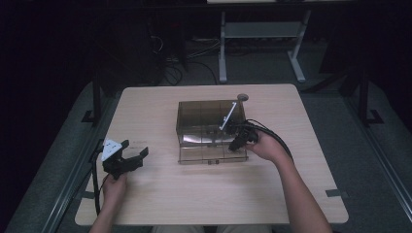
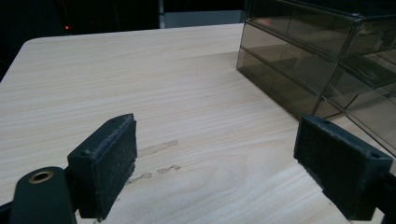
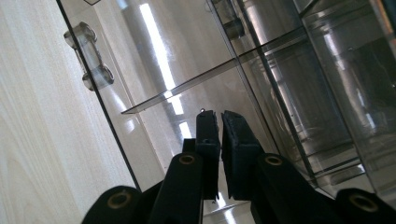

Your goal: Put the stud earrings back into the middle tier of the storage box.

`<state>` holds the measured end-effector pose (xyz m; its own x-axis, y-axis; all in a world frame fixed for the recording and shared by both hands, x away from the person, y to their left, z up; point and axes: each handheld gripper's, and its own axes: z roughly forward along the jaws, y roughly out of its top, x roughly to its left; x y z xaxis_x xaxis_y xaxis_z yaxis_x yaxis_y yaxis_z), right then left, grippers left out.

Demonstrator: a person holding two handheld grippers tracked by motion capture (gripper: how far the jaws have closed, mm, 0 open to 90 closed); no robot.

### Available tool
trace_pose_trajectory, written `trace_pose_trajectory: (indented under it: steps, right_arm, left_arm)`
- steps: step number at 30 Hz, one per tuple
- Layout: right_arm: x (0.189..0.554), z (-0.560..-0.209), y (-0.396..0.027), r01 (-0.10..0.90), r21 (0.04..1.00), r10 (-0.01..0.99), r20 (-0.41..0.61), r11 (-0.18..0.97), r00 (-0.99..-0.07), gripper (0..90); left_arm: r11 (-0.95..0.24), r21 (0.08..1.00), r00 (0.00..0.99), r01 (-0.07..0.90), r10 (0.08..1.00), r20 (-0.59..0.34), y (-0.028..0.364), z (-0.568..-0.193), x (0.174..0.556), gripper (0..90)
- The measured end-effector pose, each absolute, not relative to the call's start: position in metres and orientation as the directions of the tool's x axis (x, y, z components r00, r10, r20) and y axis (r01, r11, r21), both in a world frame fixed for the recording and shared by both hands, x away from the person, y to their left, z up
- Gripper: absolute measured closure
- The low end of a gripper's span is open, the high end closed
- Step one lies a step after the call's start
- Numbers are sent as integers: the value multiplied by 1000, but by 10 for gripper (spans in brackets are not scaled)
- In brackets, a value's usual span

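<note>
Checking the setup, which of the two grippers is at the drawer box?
The right gripper, jaws nearly shut against the smoky drawer box. The left gripper sits open over bare table, apart from it.

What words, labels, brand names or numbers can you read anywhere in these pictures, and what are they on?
None can be read.
The smoky transparent plastic drawer box carries no visible print.
The light wooden table is plain apart from faint scuff marks.
The left gripper and right gripper show no lettering.
</note>
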<state>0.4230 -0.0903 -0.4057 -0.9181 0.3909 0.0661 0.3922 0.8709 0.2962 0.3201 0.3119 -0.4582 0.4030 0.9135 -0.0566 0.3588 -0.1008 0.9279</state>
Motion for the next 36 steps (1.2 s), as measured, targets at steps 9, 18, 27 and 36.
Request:
trace_pose_trajectory:
  steps: [9, 18, 27, 36]
  right_arm:
    - [421, -403, -91, 393, 307, 389, 77, 867, -918, 818]
    - [416, -396, -96, 400, 332, 397, 81, 854, -914, 774]
    - [410, -385, -106, 409, 365, 405, 91, 836, -910, 688]
    - [404, -377, -115, 411, 389, 409, 93, 825, -908, 652]
  left_arm:
    - [-100, 928, 403, 358, 913, -57, 312, -458, 320, 129]
    - [-100, 927, 403, 360, 914, -58, 311, -458, 320, 129]
    - [-101, 928, 404, 358, 913, -56, 310, -459, 320, 129]
    - [-102, 928, 403, 358, 913, -56, 310, -459, 320, 129]
